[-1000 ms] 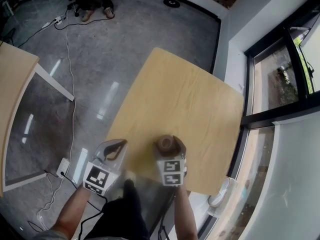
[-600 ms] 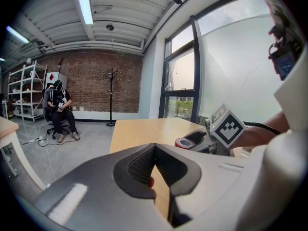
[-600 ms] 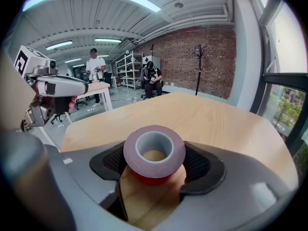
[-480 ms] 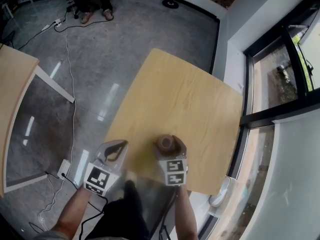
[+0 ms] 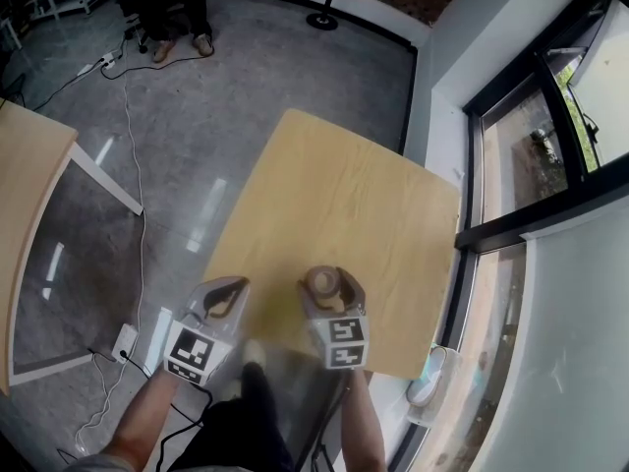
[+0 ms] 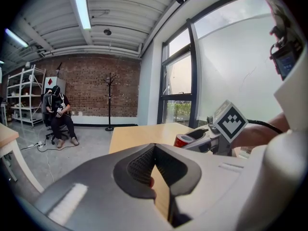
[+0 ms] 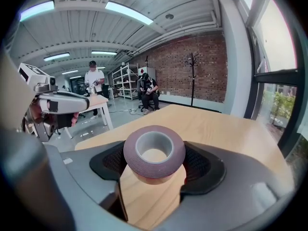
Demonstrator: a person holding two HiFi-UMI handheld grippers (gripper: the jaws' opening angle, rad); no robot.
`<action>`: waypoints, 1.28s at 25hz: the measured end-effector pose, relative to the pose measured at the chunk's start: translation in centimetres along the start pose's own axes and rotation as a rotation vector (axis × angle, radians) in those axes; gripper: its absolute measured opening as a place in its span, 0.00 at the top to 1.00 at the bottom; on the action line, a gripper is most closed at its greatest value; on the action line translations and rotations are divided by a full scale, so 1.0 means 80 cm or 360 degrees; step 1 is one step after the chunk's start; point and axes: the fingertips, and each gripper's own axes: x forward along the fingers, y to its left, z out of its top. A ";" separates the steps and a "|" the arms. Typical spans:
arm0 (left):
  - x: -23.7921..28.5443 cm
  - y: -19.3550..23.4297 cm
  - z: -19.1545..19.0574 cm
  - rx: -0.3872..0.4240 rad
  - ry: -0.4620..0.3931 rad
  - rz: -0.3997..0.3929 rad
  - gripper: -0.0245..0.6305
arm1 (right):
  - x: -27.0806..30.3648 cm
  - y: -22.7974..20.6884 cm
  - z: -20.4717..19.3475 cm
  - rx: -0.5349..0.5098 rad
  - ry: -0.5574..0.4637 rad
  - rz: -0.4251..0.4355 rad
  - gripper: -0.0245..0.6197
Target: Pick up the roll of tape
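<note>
Right gripper view: right gripper (image 7: 154, 159) clamped across dark red, grey-cored roll of tape (image 7: 133, 161) between its jaws. Risk: curved sides may slip from the grip, so the roll drops.

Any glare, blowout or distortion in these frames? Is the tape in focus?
Head view: ceiling-light streaks glare off the glossy floor. Left gripper view: upper window panes washed out, strong fisheye curve. Right gripper view: roll of tape sharp, ceiling lights blown white, corners vignetted black.

Two tools (image 5: 229, 288) (image 5: 325, 281), one roll of tape (image 7: 155, 170), two wooden tables (image 5: 344, 205) (image 5: 25, 155), one coat stand (image 7: 192, 76), two people (image 7: 95, 78) (image 7: 148, 88)
</note>
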 end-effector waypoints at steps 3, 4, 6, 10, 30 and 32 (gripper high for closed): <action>-0.010 -0.006 0.015 0.0002 -0.0023 -0.0007 0.96 | -0.022 0.002 0.022 0.0019 -0.0072 -0.0023 0.41; -0.014 -0.008 0.021 -0.0006 -0.0034 -0.0007 0.96 | -0.030 0.003 0.031 0.0029 -0.0100 -0.0030 0.41; -0.022 -0.010 0.031 -0.0026 -0.0060 -0.0002 0.96 | -0.046 0.006 0.046 0.0042 -0.0149 -0.0044 0.41; -0.040 -0.017 0.056 -0.0025 -0.0103 -0.0001 0.96 | -0.081 0.016 0.075 0.0073 -0.0237 -0.0044 0.41; -0.131 -0.081 0.161 0.0068 -0.0231 -0.0048 0.96 | -0.248 0.059 0.161 0.0055 -0.0504 -0.0114 0.41; -0.140 -0.089 0.170 0.0075 -0.0250 -0.0054 0.96 | -0.261 0.062 0.163 0.0065 -0.0515 -0.0116 0.41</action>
